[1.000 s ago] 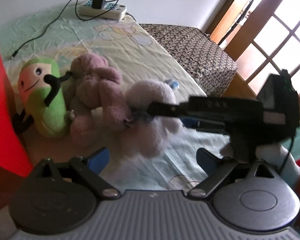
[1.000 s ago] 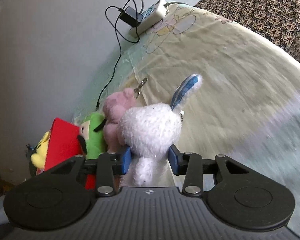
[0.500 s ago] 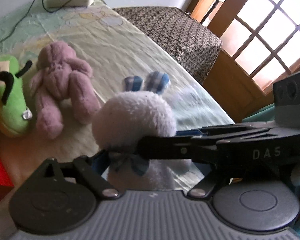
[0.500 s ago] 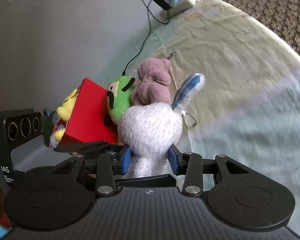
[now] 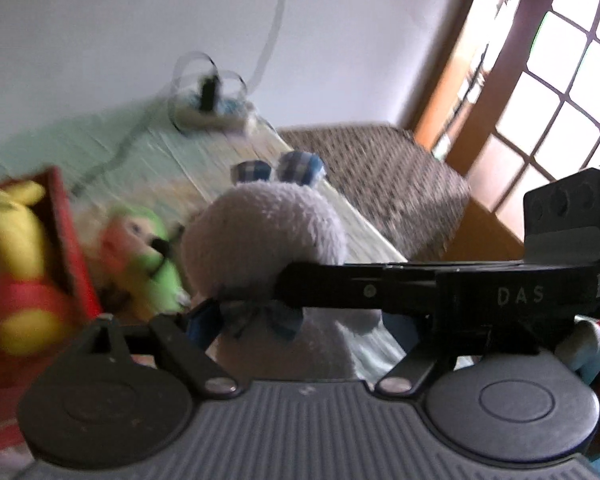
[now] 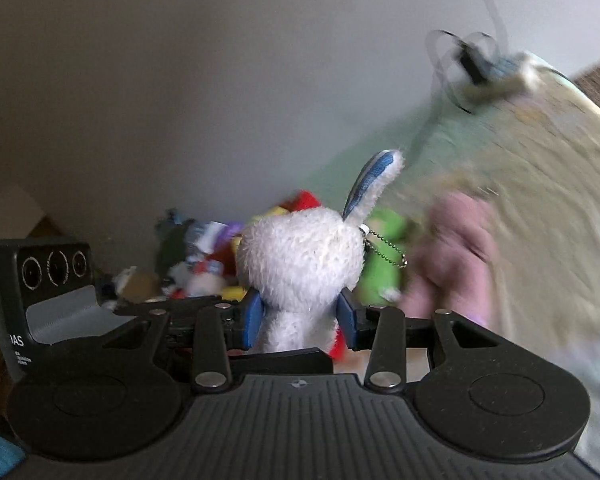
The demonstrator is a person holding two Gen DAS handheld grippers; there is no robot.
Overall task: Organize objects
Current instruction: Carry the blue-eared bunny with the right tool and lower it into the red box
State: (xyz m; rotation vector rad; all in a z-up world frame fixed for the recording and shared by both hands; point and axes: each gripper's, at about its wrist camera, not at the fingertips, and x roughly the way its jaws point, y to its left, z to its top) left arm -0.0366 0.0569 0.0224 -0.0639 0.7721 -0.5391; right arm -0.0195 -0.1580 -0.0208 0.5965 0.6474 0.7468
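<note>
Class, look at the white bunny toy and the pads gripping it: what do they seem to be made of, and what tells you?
White bunny toy: looks like soft plush, a fuzzy matte pile; a metal-looking ball chain hangs by its ear. Right gripper: blue pads look like smooth rubber or plastic, though which is unclear; they sit on dull black, probably plastic, fingers.

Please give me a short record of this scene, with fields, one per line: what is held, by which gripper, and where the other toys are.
held: white plush rabbit
holder: right hand-held gripper, shut on its neck
left hand-held gripper: beside the rabbit; open or shut unclear
red box: yellow plush inside
on bed: green plush, pink plush
image: motion-blurred
</note>
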